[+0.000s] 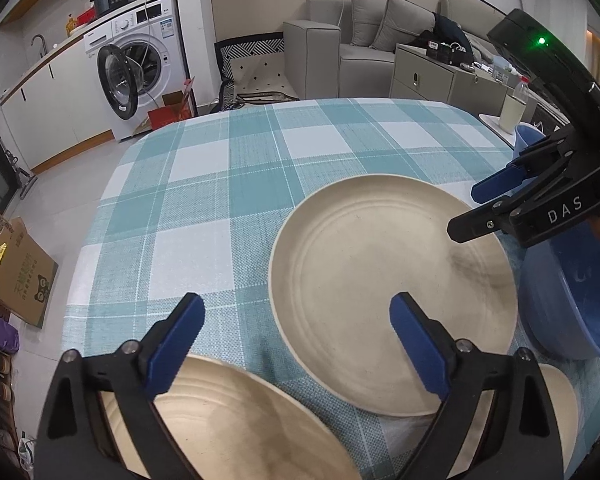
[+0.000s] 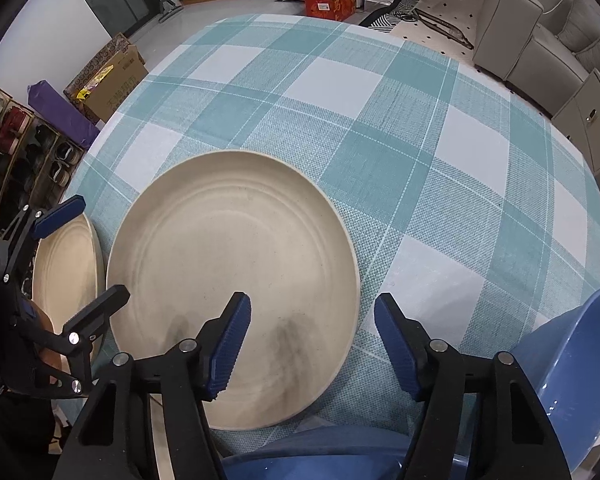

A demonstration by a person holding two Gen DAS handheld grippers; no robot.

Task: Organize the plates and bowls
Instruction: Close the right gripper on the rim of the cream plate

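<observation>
White letters "DAS" on the black body of the right gripper (image 1: 486,210). Print on the cardboard box (image 1: 22,276) on the floor is illegible.

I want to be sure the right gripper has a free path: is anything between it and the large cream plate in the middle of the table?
Nothing visible does. The right gripper hangs open above the near rim of the cream plate, with only bare plate and tablecloth beneath it.
</observation>
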